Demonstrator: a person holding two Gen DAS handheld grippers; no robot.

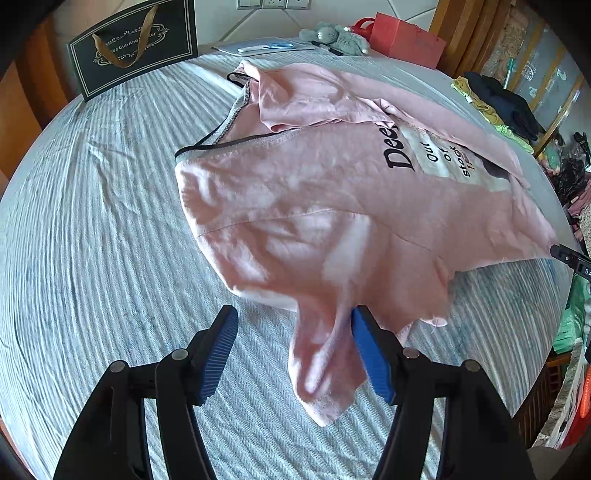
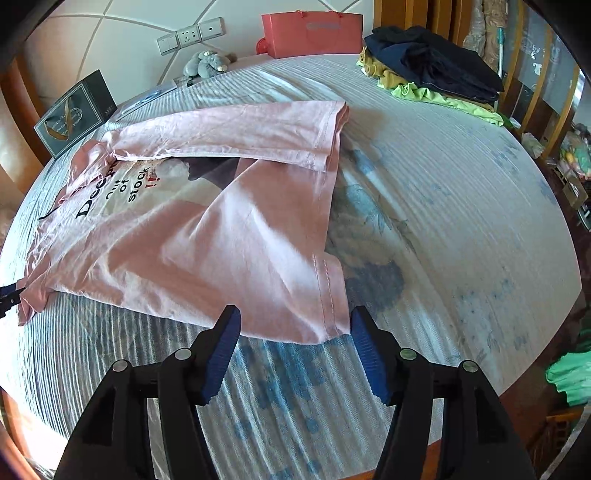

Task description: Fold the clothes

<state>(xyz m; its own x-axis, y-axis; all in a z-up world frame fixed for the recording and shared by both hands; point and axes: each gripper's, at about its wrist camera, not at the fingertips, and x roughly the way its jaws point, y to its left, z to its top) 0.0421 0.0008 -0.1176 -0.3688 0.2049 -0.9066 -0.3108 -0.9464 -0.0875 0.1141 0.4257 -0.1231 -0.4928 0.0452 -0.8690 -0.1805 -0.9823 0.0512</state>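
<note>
Both grippers stand with their blue pads apart, clamped on nothing. Between the fingers of our left gripper (image 1: 293, 354) a sleeve (image 1: 325, 369) of the pink T-shirt (image 1: 295, 206) hangs loose; it brushes the right-hand pad, but the other pad stands clear, so nothing pinches it. Our right gripper (image 2: 293, 354) hovers at the hem corner (image 2: 325, 306), cloth lying just ahead of the open pads.

We take the T-shirt as our landmark. It lies on the striped bedspread (image 1: 92, 258), print side up, with its far long side already turned in over the printed panel. The near side looks partly drawn in but rumpled, and the sleeve still sticks out toward us. We judge the fold about half done: the near side wants laying flat, then the shirt wants doubling end to end.

Beyond the T-shirt's hem end sits one pile of clothes (image 2: 432, 70), dark pieces on top of yellow and green ones; we cannot count the pieces. Past the collar end stands one black gift bag (image 1: 133, 48). Farther behind the T-shirt we count one grey plush toy (image 2: 207, 62), one red paper bag (image 2: 314, 33) and one pair of blue scissors (image 1: 273, 45) on a flat grey thing we cannot name.
</note>
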